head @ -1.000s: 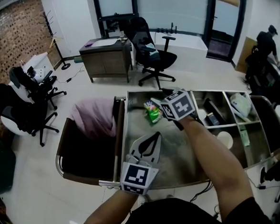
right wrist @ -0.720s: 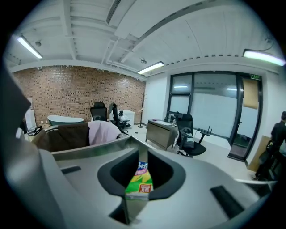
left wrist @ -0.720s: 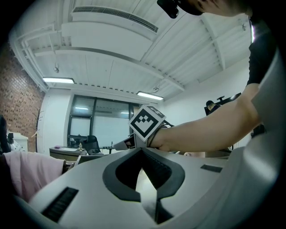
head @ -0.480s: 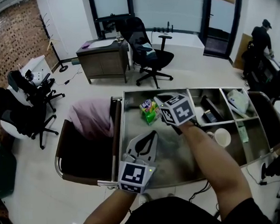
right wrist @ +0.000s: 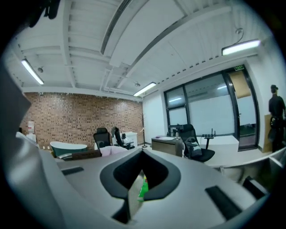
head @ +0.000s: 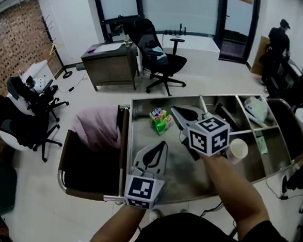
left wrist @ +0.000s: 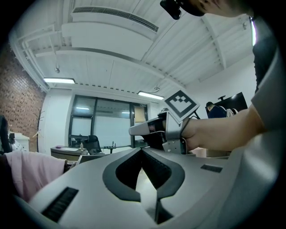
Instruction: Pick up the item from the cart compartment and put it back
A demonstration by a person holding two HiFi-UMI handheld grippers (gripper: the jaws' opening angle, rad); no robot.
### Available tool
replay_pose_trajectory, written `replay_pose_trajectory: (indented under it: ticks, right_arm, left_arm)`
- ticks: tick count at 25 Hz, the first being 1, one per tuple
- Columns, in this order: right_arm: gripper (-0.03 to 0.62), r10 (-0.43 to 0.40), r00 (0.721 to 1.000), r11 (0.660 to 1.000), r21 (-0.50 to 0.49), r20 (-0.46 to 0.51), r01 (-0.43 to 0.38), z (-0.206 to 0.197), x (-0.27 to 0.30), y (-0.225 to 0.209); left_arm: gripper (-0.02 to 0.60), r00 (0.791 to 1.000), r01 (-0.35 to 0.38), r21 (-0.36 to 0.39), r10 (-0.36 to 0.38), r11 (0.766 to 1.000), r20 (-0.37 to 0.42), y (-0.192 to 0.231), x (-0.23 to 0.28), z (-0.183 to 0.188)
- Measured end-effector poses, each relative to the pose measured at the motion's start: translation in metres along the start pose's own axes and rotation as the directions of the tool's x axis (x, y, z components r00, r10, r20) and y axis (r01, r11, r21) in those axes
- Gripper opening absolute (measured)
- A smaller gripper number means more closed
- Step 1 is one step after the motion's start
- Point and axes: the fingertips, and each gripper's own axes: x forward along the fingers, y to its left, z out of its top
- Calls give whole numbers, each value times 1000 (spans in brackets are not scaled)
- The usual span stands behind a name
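1. Green snack packet (head: 161, 120) lies in the cart's (head: 179, 176) large compartment, just beside the right gripper's (head: 174, 110) tips.
2. Right jaws are clamped together, gripping nothing.
3. Left gripper (head: 162, 143) is closed too and empty.

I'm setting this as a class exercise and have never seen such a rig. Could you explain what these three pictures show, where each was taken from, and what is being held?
There is no robot here: a person holds a two-jaw gripper in each hand. The wide picture comes from a camera on the person's head, looking down on a steel cart. The other two come from cameras riding on the grippers, each looking along its own jaws. The left gripper sits over the big compartment, jaws together. The right gripper is also shut and seems to hold nothing. The green snack packet lies in that compartment beside its tip. A white paper cup and a plastic bag sit in smaller compartments, and a pink cloth fills the side bin.
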Motion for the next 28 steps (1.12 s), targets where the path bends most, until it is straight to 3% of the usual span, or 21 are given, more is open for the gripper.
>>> replay_pose_trajectory:
  ticks: [10,19,28]
  right_arm:
    - [11,-1,980,997,72,199,-14,17,-89,16]
    - [11,-16,971,1000,24,240,10,-13,-128,29]
    - [11,-45,961,998,51,273,33,-36,-132,29]
  left_arm:
    - [0,1000,-5,9,5,1000,-2,1,0,-2]
    - [0,1000,-4,13,4,1000,-13,-1,1,-3]
    - [0,1000,-5,13,5,1000,-15,-1,0,-3]
